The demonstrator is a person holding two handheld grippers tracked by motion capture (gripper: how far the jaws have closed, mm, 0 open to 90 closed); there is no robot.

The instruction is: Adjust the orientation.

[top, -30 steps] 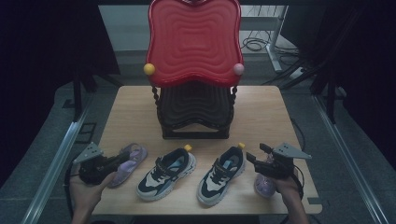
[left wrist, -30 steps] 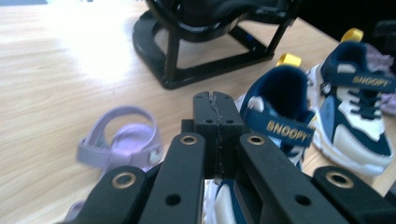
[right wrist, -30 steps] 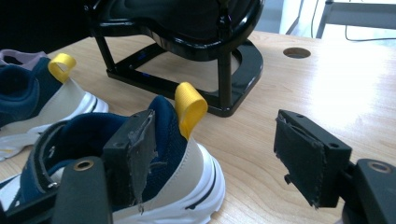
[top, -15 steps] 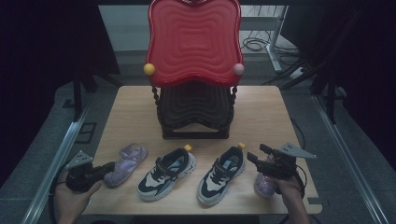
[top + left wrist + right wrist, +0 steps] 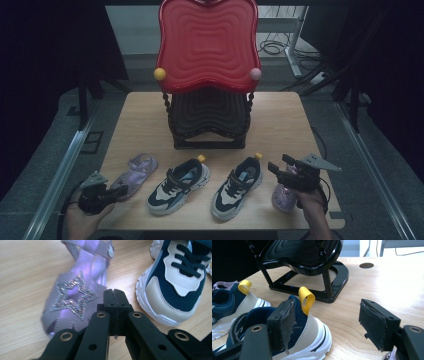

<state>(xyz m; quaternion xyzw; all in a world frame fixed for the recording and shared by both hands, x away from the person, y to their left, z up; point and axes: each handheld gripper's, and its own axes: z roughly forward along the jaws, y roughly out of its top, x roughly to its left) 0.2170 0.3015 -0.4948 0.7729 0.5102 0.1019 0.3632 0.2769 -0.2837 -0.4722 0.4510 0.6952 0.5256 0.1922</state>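
A purple sandal [image 5: 136,169] with a glitter star [image 5: 72,296] lies flat at the table's front left. My left gripper [image 5: 119,192] sits low at its near end, jaws shut [image 5: 114,293] with nothing between them, tips just short of the sandal's toe. Two navy and cream sneakers [image 5: 179,186] [image 5: 238,186] with yellow heel loops stand side by side at the front middle. My right gripper [image 5: 273,167] hovers open beside the right sneaker's heel [image 5: 308,322], its pads [image 5: 284,322] apart and holding nothing. A second purple sandal [image 5: 283,198] lies under the right hand.
A tall red-backed, black-framed chair-shaped rack [image 5: 207,75] stands at the table's middle back; its black base [image 5: 312,285] is just beyond the sneakers. The wooden table [image 5: 285,125] has bare room at the right back. Cables lie on the floor behind.
My left gripper has drawn back toward the person and sunk lower, from over the purple sandal to its near end by the front-left edge. The sandal and the right gripper have stayed put.
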